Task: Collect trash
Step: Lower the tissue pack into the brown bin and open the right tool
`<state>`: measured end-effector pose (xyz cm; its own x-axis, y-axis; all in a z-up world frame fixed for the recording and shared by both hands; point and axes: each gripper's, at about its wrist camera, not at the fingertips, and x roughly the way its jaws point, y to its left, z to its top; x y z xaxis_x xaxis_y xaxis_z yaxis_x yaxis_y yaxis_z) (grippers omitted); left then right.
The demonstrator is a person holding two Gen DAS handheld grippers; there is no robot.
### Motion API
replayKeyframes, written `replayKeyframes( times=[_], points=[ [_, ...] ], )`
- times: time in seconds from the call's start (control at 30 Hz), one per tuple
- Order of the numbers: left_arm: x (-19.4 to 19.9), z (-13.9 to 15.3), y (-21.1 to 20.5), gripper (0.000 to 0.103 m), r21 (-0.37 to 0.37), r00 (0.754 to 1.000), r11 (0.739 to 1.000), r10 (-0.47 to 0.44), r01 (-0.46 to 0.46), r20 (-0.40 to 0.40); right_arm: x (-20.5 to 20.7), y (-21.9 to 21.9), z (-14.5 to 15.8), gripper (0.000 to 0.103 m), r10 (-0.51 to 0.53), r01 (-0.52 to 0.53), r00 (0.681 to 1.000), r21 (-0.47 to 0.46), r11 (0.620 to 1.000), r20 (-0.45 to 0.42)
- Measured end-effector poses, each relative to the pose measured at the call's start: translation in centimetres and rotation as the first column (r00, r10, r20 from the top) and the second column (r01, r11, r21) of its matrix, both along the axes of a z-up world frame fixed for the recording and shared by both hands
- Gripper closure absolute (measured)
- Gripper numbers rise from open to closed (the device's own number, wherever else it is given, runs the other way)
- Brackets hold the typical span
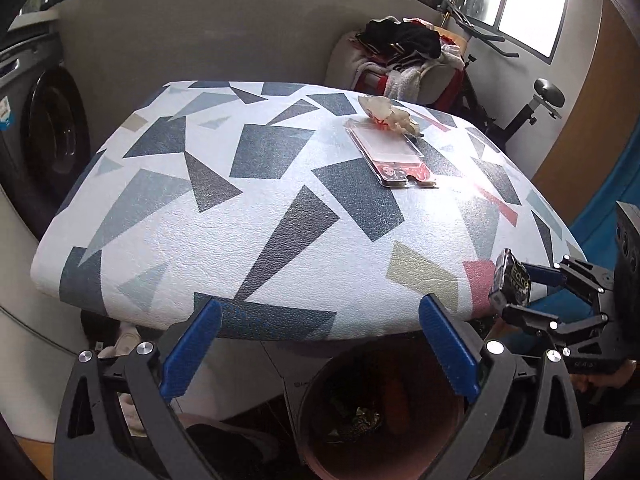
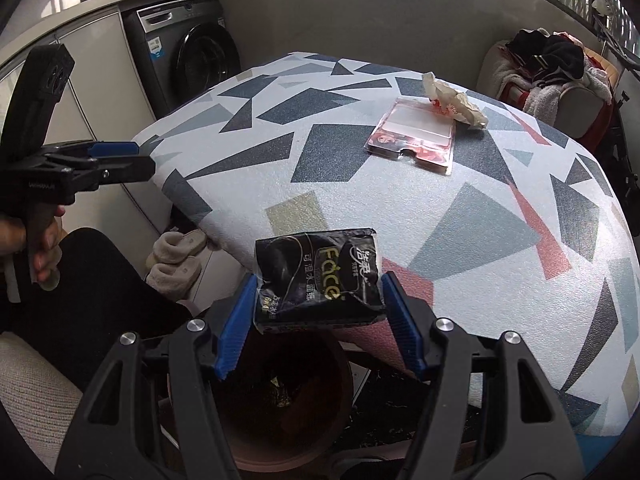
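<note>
Though dim, bin (image 2: 256, 412) contents indistinct

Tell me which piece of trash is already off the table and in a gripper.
The black tissue pack, clamped in the right gripper above the brown bin. The clear plastic package and crumpled paper both lie on the table.

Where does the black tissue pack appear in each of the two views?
Left wrist view: the black tissue pack is at the far right, low, at the table's near edge, held in the right gripper.
Right wrist view: it sits centre, slightly low, gripped between the blue fingers, above the brown bin.
Shared landmark: the clear plastic package lying on the patterned table.
</note>
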<state>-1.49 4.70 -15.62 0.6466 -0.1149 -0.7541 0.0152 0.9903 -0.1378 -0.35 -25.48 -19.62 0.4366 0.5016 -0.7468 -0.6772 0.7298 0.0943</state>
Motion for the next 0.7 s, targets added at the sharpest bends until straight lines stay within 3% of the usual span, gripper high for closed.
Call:
replayKeyframes(
  times=[0.33,0.7],
  points=[
    [-0.1,0.0,2.0,0.006,-0.009,0.998,0.998,0.063,-0.063,-0.004,-2.6,2.5,-2.9,0.039,0.147,-0.154,0.980,-0.047,0.987,-0.137],
    [-0.1,-0.4,2.0,0.006,-0.008,0.998,0.998,0.062,-0.062,-0.013,-4.1,4.2,-5.3,0.039,0.213,-0.243,0.948,-0.107,0.964,-0.235]
  ],
)
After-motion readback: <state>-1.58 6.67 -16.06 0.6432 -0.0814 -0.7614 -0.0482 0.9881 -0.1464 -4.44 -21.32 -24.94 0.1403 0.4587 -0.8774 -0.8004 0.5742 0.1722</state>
